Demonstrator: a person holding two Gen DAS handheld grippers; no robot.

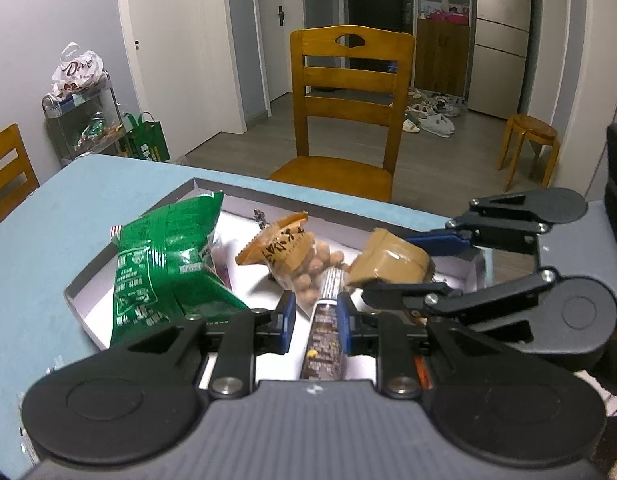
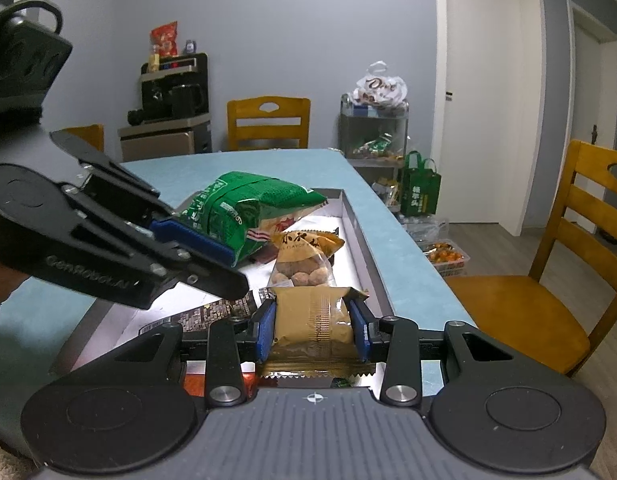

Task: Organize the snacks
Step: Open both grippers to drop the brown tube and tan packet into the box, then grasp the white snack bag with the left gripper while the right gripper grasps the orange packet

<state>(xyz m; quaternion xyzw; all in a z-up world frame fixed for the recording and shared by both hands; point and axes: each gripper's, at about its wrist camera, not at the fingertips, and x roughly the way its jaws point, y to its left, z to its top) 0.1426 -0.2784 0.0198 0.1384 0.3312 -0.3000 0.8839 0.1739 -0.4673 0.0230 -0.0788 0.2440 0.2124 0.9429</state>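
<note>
Left gripper [image 1: 316, 322] low in the centre of the left wrist view, jaws drawn narrow onto a dark slim stick packet [image 1: 323, 336] clamped between the blue pads. Just beyond the tips, a bag of round nuts [image 1: 296, 256] with an orange top; to the upper left, a green bag [image 1: 168, 268] leaning over the tray's near wall. Right gripper [image 2: 314, 330] at the lower centre of its own view, pads pressed on both sides of a tan wrapped cake [image 2: 312, 320], held above the white tray [image 2: 368, 248]. Tray wall running up the right of that view, close to the cake; teal table [image 2: 408, 256] strip beyond, then the edge and a wooden chair [image 2: 548, 304]. Little free floor inside the tray, mostly at lower left.
</note>
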